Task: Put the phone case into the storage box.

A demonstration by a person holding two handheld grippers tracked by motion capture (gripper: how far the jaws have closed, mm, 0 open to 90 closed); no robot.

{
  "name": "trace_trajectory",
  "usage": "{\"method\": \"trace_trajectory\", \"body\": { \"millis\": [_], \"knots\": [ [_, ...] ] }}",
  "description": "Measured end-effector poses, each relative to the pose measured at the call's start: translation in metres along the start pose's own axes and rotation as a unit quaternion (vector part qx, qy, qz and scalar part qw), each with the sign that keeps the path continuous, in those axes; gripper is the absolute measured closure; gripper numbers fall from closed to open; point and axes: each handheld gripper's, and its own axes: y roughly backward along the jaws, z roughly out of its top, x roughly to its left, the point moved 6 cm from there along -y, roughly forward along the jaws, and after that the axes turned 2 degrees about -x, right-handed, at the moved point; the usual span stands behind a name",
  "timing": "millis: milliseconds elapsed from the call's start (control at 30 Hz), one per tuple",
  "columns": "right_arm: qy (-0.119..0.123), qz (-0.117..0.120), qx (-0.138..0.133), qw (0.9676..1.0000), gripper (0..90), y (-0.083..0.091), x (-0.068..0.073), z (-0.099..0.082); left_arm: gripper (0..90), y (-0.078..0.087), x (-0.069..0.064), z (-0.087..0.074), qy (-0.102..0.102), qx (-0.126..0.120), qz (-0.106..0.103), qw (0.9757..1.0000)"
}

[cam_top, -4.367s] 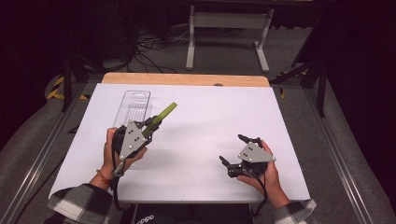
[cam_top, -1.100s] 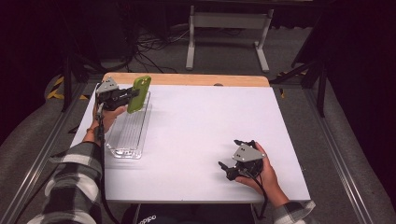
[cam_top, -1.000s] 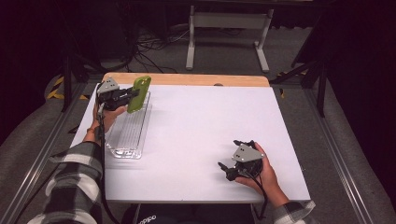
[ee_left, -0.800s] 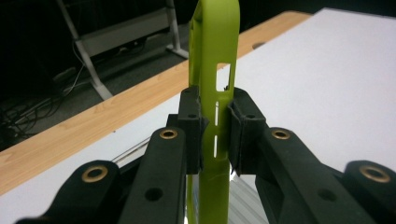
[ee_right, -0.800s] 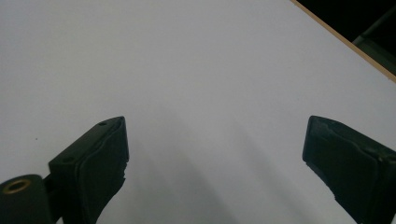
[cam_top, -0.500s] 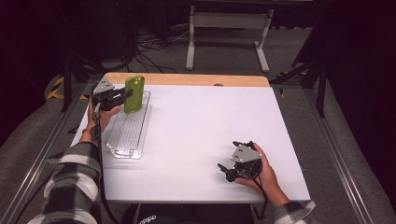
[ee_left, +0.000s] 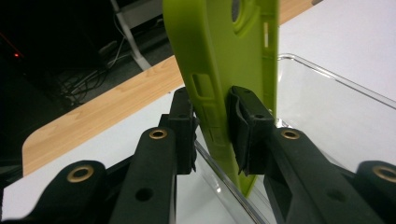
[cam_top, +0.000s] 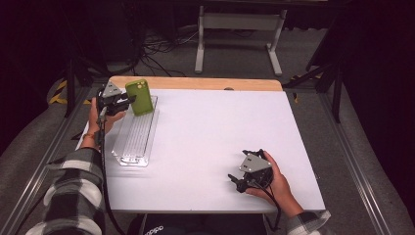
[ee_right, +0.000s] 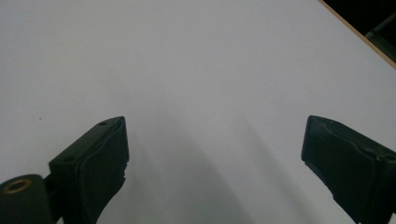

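Since 4.4 s ago the left gripper (cam_top: 128, 100) has carried the green phone case (cam_top: 140, 96) to the clear tray's (cam_top: 132, 142) far end, its jaws just easing apart around the upright case, while the right gripper (cam_top: 238, 182) rests wide open, holding nothing, on the white table (cam_top: 210, 127).

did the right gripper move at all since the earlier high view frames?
No. The right gripper rests at the same spot near the table's near right edge, jaws open on bare tabletop.
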Motion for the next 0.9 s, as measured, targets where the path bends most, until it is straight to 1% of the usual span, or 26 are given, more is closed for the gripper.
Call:
{"method": "trace_trajectory", "body": {
  "millis": [67,133,167,267,333,367,400,467,500,533,600,667,733,767,900],
  "knots": [
    [0.002,0.002,0.000,1.0000,8.3,-0.001,0.000,0.000,69.7,-0.004,0.000,0.001,-0.005,0.009,0.007,0.9999],
    [0.001,0.004,0.002,1.0000,8.3,-0.001,0.001,0.000,70.8,-0.007,0.000,0.002,-0.009,0.026,0.023,0.9993],
    [0.001,0.003,0.002,1.0000,8.3,-0.001,0.001,0.000,71.3,-0.009,0.000,0.002,-0.010,0.030,0.028,0.9991],
    [0.000,0.005,0.002,1.0000,8.3,-0.001,0.001,0.000,70.4,-0.010,0.000,0.005,0.000,0.026,0.030,0.9992],
    [0.001,0.006,0.004,1.0000,8.3,-0.002,0.001,-0.001,68.8,-0.010,0.001,0.005,0.003,0.026,0.038,0.9989],
    [0.001,0.005,0.005,1.0000,8.3,-0.002,0.001,-0.001,68.1,-0.011,0.000,0.006,0.008,0.027,0.040,0.9988],
    [0.002,0.005,0.006,1.0000,8.3,-0.002,0.002,-0.001,68.2,-0.011,0.000,0.006,0.010,0.026,0.038,0.9989],
    [0.001,0.006,0.006,1.0000,8.3,-0.002,0.002,-0.001,67.2,-0.012,0.001,0.006,0.014,0.030,0.044,0.9985],
    [0.001,0.006,0.006,1.0000,8.3,-0.002,0.002,-0.001,66.7,-0.012,0.000,0.006,0.016,0.031,0.041,0.9986],
    [0.002,0.006,0.007,1.0000,8.3,-0.002,0.002,-0.001,66.3,-0.012,0.001,0.006,0.013,0.031,0.044,0.9985],
    [0.002,0.006,0.006,1.0000,8.3,-0.002,0.002,-0.001,67.1,-0.013,0.000,0.006,0.016,0.031,0.040,0.9986],
    [0.001,0.005,0.006,1.0000,8.3,-0.002,0.002,-0.001,67.1,-0.014,0.000,0.005,0.013,0.037,0.042,0.9983],
    [0.001,0.007,0.007,1.0000,8.3,-0.003,0.002,-0.001,67.4,-0.013,-0.001,0.006,0.017,0.034,0.040,0.9985],
    [0.001,0.006,0.007,1.0000,8.4,-0.003,0.002,-0.001,67.4,-0.013,-0.001,0.006,0.015,0.034,0.043,0.9984],
    [0.000,0.005,0.004,1.0000,8.4,-0.002,0.001,0.000,67.3,-0.010,-0.001,0.008,0.014,0.029,0.043,0.9986]
  ]
}}
